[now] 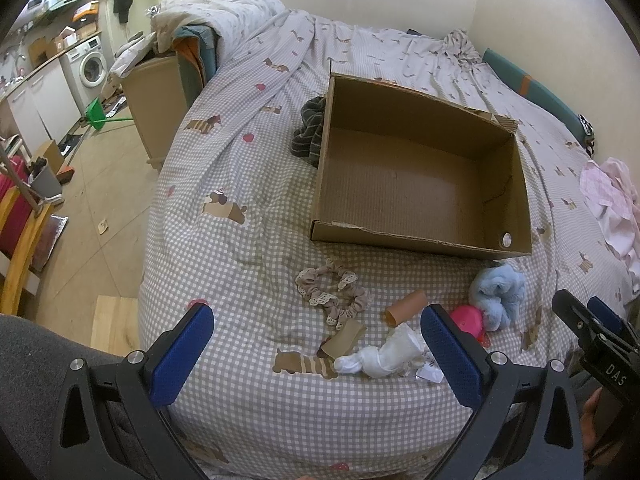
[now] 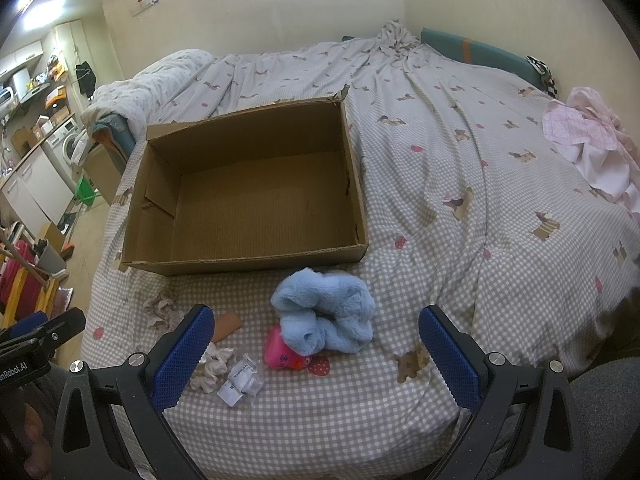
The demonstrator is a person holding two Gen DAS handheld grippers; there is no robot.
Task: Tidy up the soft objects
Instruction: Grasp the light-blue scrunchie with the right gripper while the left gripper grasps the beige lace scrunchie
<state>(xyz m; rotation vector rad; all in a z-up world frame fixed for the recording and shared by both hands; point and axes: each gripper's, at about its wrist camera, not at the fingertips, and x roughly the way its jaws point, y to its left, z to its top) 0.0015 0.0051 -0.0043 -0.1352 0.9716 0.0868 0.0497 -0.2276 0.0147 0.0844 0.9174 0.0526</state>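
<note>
An empty cardboard box lies open on the checked bed cover. In front of it are a beige lace scrunchie, a fluffy blue scrunchie, a pink plastic toy, a white rolled sock and brown card tubes. My left gripper hovers open just short of the sock and tubes. Equally open, my right gripper hangs near the blue scrunchie and pink toy; in the left wrist view it shows at the lower right.
A dark striped cloth lies against the box's left side. Pink clothes are piled at the bed's right. A crumpled paper label lies by the sock. Left of the bed are a wooden cabinet, floor and a washing machine.
</note>
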